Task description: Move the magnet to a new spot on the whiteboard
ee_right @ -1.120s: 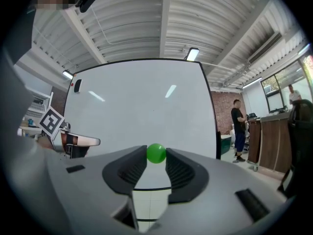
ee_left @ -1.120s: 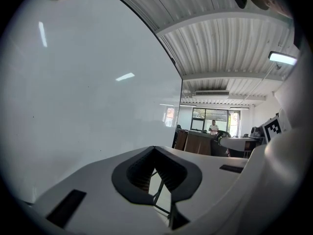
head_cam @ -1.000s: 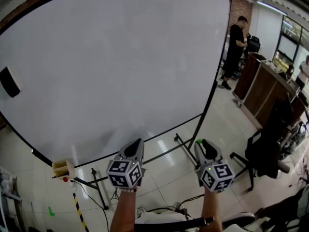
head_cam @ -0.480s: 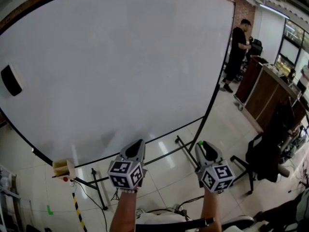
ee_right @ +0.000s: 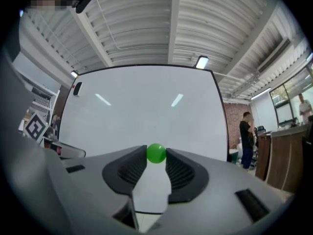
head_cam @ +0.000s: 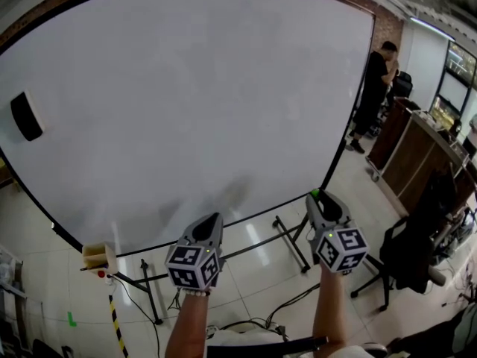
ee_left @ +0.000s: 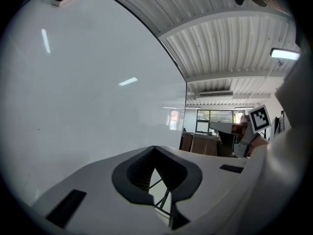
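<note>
A large whiteboard (head_cam: 186,88) fills the head view, its lower edge just beyond both grippers. A small green round magnet (ee_right: 156,152) sits pinched between the pads at the tip of my right gripper (ee_right: 156,157). In the head view the magnet (head_cam: 314,195) shows as a green speck at the nose of the right gripper (head_cam: 322,203), in front of the board's lower right corner and apart from the surface. My left gripper (head_cam: 209,226) hangs below the board's bottom edge. Its jaws meet at the tips with nothing between them, as the left gripper (ee_left: 154,151) view shows.
A black eraser (head_cam: 27,115) sticks to the board's left side. A small box (head_cam: 97,256) rests on the stand at the lower left. The board's metal legs (head_cam: 292,243) spread over the tiled floor. A person in black (head_cam: 376,88), a wooden counter (head_cam: 417,148) and an office chair (head_cam: 410,248) stand to the right.
My right gripper has risen with the magnet towards the board's lower right corner. The left gripper has stayed put. The head view has swung slightly, so the board fills more of the frame.
</note>
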Action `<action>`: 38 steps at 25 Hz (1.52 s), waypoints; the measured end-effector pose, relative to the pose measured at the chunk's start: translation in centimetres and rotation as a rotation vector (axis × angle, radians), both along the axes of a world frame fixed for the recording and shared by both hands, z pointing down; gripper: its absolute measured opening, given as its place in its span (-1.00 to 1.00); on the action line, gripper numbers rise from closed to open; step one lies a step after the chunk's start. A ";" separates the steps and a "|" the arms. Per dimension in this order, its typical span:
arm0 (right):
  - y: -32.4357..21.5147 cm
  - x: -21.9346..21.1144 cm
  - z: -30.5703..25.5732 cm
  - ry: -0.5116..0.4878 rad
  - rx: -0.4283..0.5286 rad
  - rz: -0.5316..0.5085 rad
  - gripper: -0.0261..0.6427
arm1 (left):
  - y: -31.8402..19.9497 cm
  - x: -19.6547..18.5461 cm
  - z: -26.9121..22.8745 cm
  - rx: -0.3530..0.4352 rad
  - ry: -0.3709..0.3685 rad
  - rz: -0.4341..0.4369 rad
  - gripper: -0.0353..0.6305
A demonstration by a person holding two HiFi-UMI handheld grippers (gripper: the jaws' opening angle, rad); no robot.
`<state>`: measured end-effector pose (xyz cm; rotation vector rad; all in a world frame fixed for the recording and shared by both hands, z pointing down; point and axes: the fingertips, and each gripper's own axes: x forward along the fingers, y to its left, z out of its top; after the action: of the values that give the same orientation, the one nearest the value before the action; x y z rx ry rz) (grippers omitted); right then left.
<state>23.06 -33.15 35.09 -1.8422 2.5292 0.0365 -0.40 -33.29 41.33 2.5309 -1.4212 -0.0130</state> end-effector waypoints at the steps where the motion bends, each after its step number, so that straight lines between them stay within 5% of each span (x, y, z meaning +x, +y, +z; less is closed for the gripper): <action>1: -0.8 -0.4 -1.4 0.002 0.022 -0.013 -0.52 | 0.0 -0.1 -0.1 0.002 -0.003 -0.002 -0.91; 16: -9.2 -8.5 -17.7 0.192 0.250 -0.117 -0.52 | -0.1 -4.7 0.2 -0.012 0.014 -0.099 -0.91; 38: -17.1 -13.9 -13.1 0.329 0.144 -0.137 -0.52 | -2.8 -5.3 -0.7 -0.014 0.011 -0.109 -0.91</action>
<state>9.17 -50.26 21.94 -1.7283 2.7672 0.5476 -5.72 -36.10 40.59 2.4358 -1.5482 -0.0356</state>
